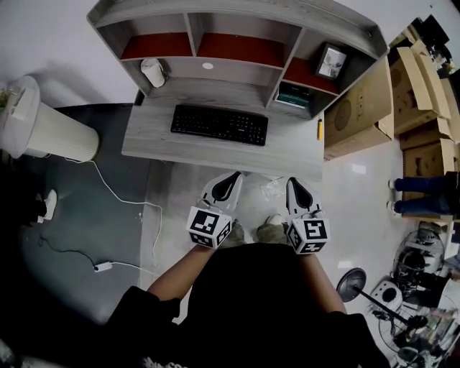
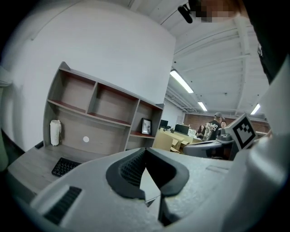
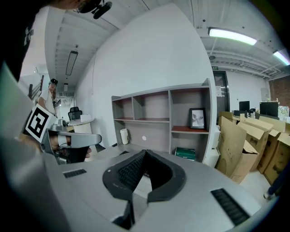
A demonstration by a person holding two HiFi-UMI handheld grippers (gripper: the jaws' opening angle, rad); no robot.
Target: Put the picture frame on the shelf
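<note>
Holding short of the desk [image 1: 151, 131], I read left gripper [image 1: 231, 180] and right gripper [image 1: 295, 185] jaws pressed together, empty; picture frame [image 1: 330, 62] stands in the shelf's [image 1: 237, 13] right compartment.

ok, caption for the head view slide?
Left claw and right claw shut, empty, before the desk; picture frame stands in the right compartment of the shelf.
</note>
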